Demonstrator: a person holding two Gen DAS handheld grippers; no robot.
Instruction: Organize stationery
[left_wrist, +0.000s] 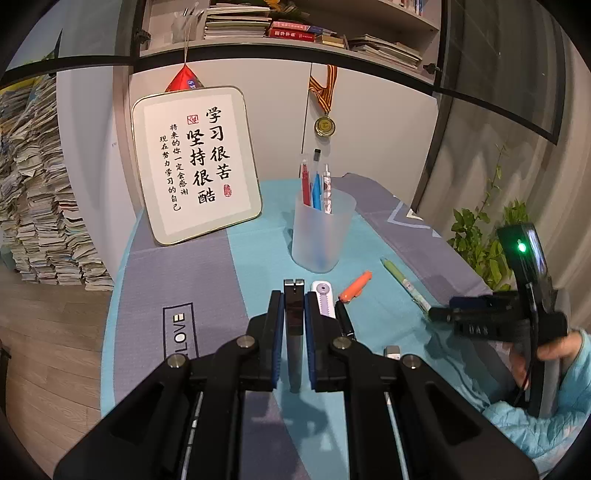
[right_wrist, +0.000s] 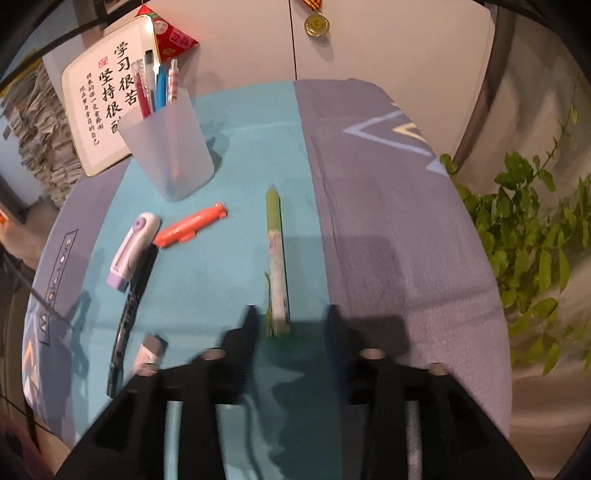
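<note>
Left wrist: left tool (left_wrist: 294, 306) clamped on dark pen (left_wrist: 294, 314) | right tool (right_wrist: 290, 317) apart, straddling green pen (right_wrist: 276, 254)

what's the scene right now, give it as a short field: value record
left gripper: shut on dark pen
right gripper: open, fingers either side of green pen lying on the table
cup: upright, frosted, holds several pens
loose on cloth: orange pen, purple-white correction tape, black pen
table cover: teal and purple cloth
</note>
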